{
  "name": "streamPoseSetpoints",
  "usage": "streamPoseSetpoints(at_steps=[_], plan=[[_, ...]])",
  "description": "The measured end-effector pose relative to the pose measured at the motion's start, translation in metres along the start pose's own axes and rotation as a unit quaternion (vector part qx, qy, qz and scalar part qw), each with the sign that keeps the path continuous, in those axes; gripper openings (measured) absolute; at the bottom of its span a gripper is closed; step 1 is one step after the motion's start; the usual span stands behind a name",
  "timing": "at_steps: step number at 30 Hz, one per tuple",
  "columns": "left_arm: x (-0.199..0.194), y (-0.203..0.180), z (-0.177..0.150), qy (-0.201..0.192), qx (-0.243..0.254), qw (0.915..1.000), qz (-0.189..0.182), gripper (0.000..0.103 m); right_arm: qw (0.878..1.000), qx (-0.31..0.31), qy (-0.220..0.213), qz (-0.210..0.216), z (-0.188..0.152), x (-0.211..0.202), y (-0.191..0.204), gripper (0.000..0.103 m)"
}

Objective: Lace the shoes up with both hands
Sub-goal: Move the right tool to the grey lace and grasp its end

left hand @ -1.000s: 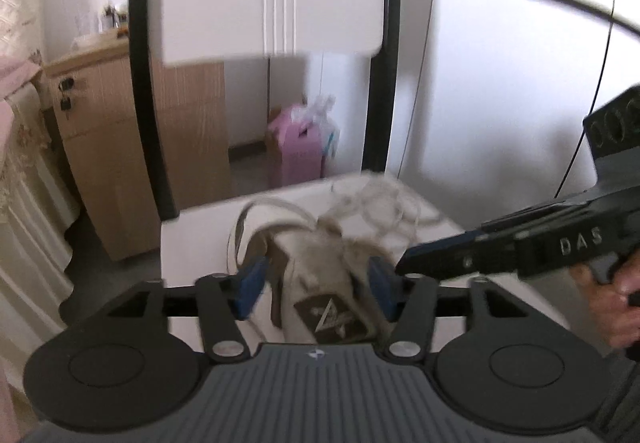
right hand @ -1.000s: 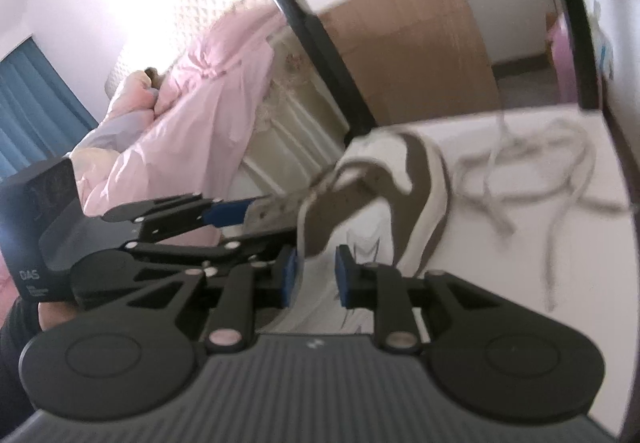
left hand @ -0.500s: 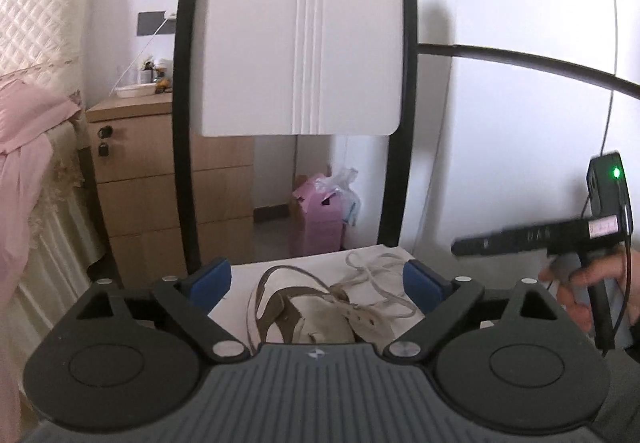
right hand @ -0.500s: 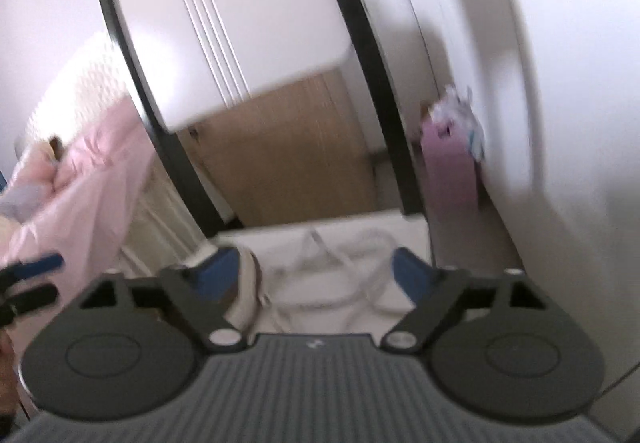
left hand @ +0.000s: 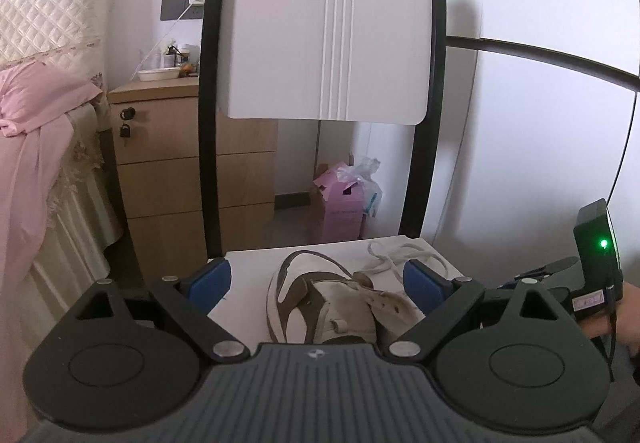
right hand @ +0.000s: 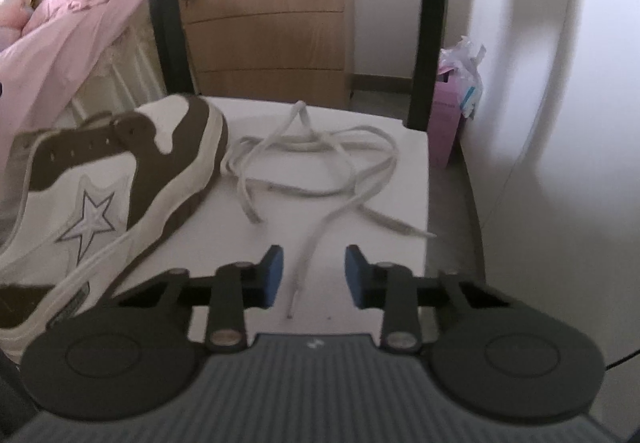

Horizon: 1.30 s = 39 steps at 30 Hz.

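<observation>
shoe (right hand: 100, 183): brown and white, sitting on the chair seat (right hand: 404, 203)
my left gripper (left hand: 318, 283): jaws wide, holding nothing
my right gripper (right hand: 314, 275): jaws closing around the loose lace (right hand: 320, 159) end, not pinching it yet

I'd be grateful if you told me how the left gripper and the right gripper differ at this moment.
The left gripper stands wide open, while the right gripper has a narrower gap and its jaws are closing. The left gripper frames the shoe without touching it; the right gripper has a strand of the loose shoelace between its pads, not yet pinched. Both have blue pads and point down at the white seat.
</observation>
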<state>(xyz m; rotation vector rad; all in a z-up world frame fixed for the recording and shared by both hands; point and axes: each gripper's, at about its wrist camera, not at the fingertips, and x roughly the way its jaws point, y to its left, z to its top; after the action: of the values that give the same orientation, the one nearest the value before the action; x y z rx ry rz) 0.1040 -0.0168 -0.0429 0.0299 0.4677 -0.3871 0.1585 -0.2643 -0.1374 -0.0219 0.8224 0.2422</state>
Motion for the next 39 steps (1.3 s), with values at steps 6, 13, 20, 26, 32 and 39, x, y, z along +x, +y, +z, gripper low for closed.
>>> streamPoseSetpoints(at_steps=[6,13,20,26,32,39], plan=[[-0.004,-0.004,-0.001,-0.006,0.01,0.9999,-0.007,0.094,1.0,-0.025,0.01,-0.005,0.0,0.002,0.01,0.007],[-0.012,-0.024,-0.008,-0.021,0.065,0.997,-0.037,0.094,0.972,0.162,-0.056,0.158,0.014,-0.027,-0.019,0.006],[-0.008,-0.055,-0.026,-0.016,0.154,0.987,-0.042,0.093,0.956,0.184,-0.093,0.21,0.024,-0.045,-0.012,0.006],[-0.005,-0.054,-0.024,-0.01,0.143,0.9888,-0.04,0.093,0.992,0.088,-0.048,0.076,0.015,-0.031,-0.018,0.012],[-0.003,-0.054,-0.02,-0.008,0.133,0.9901,-0.042,0.093,0.999,0.026,-0.017,0.036,0.004,-0.017,-0.005,0.04],[0.0,-0.054,-0.021,-0.001,0.137,0.9899,-0.038,0.093,1.0,-0.004,-0.001,-0.001,0.003,0.004,-0.001,0.039]])
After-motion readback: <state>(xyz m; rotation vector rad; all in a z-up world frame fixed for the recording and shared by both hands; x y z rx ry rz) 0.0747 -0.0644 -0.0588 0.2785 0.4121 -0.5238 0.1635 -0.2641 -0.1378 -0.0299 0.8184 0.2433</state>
